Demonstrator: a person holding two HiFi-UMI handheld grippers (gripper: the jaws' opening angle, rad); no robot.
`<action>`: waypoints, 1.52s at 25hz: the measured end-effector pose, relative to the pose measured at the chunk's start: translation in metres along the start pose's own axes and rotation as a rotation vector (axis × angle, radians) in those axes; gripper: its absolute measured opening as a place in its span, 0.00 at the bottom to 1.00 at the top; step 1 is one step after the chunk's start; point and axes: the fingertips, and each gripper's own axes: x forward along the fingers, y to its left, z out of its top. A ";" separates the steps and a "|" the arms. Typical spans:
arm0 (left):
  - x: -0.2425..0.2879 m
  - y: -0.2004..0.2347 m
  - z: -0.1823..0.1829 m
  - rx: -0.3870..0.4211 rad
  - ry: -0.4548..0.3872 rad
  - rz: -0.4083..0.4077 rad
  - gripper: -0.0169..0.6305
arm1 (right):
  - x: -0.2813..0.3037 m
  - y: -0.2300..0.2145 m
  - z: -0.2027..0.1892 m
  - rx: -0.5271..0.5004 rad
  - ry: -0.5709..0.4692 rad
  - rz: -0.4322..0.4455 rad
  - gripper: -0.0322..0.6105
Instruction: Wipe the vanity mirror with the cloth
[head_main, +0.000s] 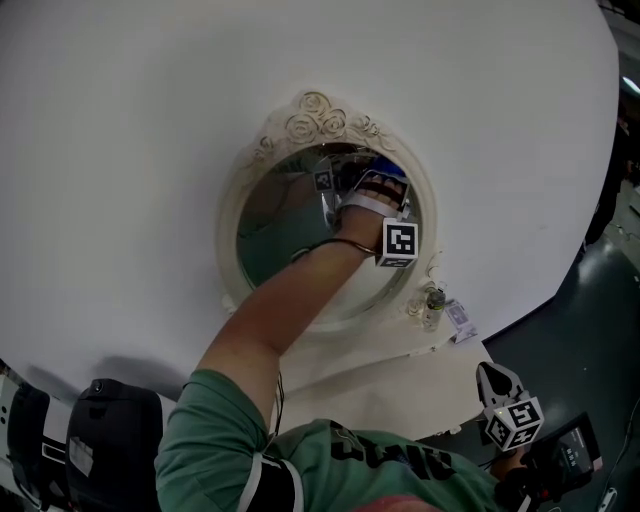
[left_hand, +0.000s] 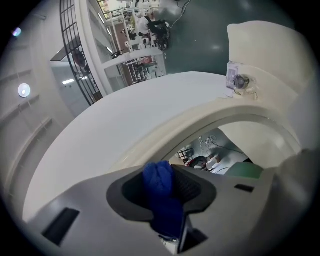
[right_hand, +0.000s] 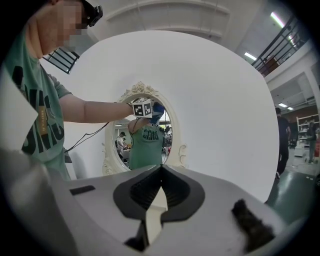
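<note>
Left gripper: the fingers are closed on a bunched fold of cloth. The person's arm reaches up to the upper right part of the mirror.

Blue cloth: it is pinched between the left fingers, with a rounded wad sticking out just past their tips. It sits right at the glass, close to the inner edge of the frame. Contact looks likely but cannot be confirmed.

Vanity mirror: an oval glass directly ahead of the left fingers and well apart from the right fingers. It stands upright against a plain white backdrop, and the person's green shirt shows in the reflection.

Frame: cream and carved, with a crest of roses and scrolls at the top, above and to the left of the left fingers.

Right gripper: the fingers are pressed together with nothing between them. It is held low and off to the side, facing the mirror from a distance.

How the cloth should handle: soft, light and limp. A pinch across a thick fold, as here, leaves a padded wad ahead of the fingers to do the rubbing.

How the mirror should handle: the glass is probably hard, slick and breakable, so only the cloth should meet it, never the finger tips. The carved frame could snag the fabric. No view shows whether the mirror is fixed in place, so light pressure seems wise.

Step in hand: wiping the upper right of the glass, by the look of it.
</note>
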 end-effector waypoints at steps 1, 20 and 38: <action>-0.004 0.000 -0.001 -0.006 -0.012 -0.004 0.23 | 0.002 0.003 0.001 -0.002 0.000 0.008 0.07; -0.194 -0.092 -0.236 0.047 0.208 -0.013 0.23 | 0.093 0.129 0.047 -0.152 -0.003 0.324 0.07; -0.110 -0.103 -0.144 0.085 0.101 -0.086 0.23 | 0.058 0.076 0.030 -0.120 0.016 0.191 0.07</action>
